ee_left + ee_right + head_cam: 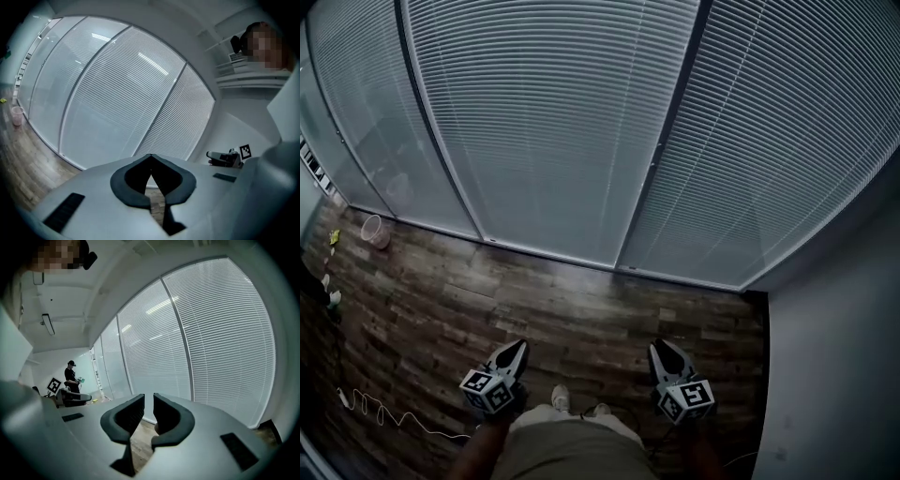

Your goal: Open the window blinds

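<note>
While blinds [553, 122] stand beyond floor [581, 309], left tool [522, 345] tips meeting, right tool [659, 346] narrowly parted

Head camera: we look forward and steeply down from above. The blinds [553, 122] fill the top, the wood floor [581, 309] the middle, and the left gripper [522, 345] and right gripper [657, 344] sit at the bottom edge. Each gripper camera sits close behind its own jaws and faces nearly level at the blinds, well apart from them. Each catches the other gripper at its side. All three views share blinds and floor.
</note>
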The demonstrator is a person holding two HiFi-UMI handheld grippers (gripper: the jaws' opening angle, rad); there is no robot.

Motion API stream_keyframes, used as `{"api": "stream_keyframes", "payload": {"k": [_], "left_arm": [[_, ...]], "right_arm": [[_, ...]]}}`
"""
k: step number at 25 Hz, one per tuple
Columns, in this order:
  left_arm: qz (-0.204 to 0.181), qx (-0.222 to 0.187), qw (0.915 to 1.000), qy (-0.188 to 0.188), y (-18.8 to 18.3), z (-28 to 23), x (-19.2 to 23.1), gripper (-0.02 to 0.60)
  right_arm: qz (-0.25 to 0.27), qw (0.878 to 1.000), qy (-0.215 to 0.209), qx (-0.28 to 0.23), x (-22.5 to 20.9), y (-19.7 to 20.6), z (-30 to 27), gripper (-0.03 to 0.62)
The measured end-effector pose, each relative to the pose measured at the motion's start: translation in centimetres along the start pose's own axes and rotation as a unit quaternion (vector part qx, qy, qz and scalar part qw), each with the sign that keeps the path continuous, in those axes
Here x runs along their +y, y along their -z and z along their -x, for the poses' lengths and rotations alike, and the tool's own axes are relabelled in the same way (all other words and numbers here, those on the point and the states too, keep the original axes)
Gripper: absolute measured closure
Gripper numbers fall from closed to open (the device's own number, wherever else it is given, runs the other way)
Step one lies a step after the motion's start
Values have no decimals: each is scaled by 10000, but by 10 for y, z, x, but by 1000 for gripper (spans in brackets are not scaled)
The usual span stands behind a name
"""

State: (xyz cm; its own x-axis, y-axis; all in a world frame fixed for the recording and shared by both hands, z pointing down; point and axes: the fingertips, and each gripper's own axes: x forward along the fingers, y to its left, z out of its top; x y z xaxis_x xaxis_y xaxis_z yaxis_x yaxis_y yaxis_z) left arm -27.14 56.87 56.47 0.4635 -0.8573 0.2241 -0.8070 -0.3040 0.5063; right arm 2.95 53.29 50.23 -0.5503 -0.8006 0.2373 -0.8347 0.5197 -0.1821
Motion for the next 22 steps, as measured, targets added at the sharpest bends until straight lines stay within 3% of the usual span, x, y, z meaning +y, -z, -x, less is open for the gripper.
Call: {"api": "stream_keyframes", "payload": {"k": [5,9,14,22], "left_arm": [[37,3,9995,318,-10,-8,25,566],[-11,76,9995,322,-13,-13,49,566],[48,41,9984,554,-16,-23,51,566],[-60,-26,9990,431,-24,-53,55,566]], "right_arm": [[60,9999,109,-100,8,1,-24,536],[52,9997,212,-148,17,1,-38,536],[-49,9994,298,-152,10,10,-46,536],[4,9997,224,-94,-15,0,-64,536]]}}
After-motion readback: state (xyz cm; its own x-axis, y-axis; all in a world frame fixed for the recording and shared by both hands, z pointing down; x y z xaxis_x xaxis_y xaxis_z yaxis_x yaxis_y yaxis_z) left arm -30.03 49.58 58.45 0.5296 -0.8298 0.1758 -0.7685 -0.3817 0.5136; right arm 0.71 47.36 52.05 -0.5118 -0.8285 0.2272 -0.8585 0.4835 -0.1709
